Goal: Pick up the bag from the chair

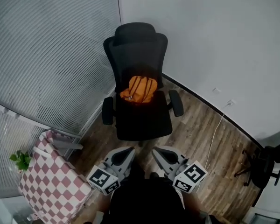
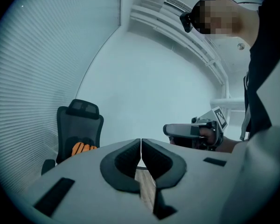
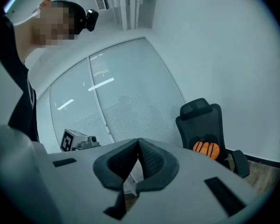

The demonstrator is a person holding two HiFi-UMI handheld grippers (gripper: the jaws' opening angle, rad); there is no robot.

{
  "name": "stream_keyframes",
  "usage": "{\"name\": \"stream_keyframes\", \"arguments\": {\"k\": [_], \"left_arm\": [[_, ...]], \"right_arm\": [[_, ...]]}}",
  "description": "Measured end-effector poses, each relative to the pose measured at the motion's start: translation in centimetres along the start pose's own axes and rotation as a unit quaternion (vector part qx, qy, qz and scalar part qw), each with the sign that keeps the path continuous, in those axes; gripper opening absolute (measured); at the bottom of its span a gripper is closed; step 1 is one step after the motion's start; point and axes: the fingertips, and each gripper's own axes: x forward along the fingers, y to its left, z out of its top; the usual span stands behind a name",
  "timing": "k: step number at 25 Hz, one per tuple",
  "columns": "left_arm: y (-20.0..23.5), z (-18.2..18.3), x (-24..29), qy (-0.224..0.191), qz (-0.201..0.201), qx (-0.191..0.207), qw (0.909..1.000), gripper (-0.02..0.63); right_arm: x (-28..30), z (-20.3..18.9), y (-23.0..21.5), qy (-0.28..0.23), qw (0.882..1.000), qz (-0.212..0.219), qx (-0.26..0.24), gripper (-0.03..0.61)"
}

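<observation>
An orange bag with dark stripes (image 1: pixel 139 89) lies on the seat of a black office chair (image 1: pixel 139 120), against the backrest. The bag (image 2: pixel 82 149) shows small at the left in the left gripper view, and the bag (image 3: pixel 206 149) sits at the right in the right gripper view. My left gripper (image 1: pixel 129 151) and right gripper (image 1: pixel 157 152) hang side by side close to my body, well short of the chair's front edge. Both are shut with jaws touching and nothing between them.
A small table with a red-and-white checked cloth (image 1: pixel 51 181) and a green plant (image 1: pixel 20 160) stand at the lower left. A blinds-covered window (image 1: pixel 46 45) runs along the left. A white cable (image 1: pixel 218 125) trails over the wooden floor; another black chair base (image 1: pixel 261 167) is at the right.
</observation>
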Motion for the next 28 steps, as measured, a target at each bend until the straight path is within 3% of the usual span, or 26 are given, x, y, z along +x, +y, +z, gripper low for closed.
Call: {"name": "stream_keyframes", "arguments": {"k": [9,13,18,23,28], "left_arm": [[7.4,2.4,1.9,0.007,-0.041,0.007,0.9991,0.034],[8.9,2.8,3.3,0.007,-0.058,-0.022,0.9981,0.034],[9.9,2.9,5.3,0.01,-0.058,-0.037,0.9976,0.034],[11.5,4.0,8.0,0.001,-0.041,-0.056,0.9976,0.034],[12.5,6.9,11.1,-0.013,-0.022,-0.043,0.9988,0.034]], "right_arm": [[5.2,1.7,-3.6,-0.017,0.997,-0.07,-0.003,0.018],[5.1,2.2,-5.4,-0.028,0.994,-0.101,0.008,0.018],[5.5,2.3,-7.8,-0.027,0.994,-0.105,0.026,0.018],[7.9,3.4,-11.4,-0.024,0.996,-0.083,0.034,0.018],[10.9,6.2,-15.5,-0.016,0.999,-0.05,0.011,0.018]]}}
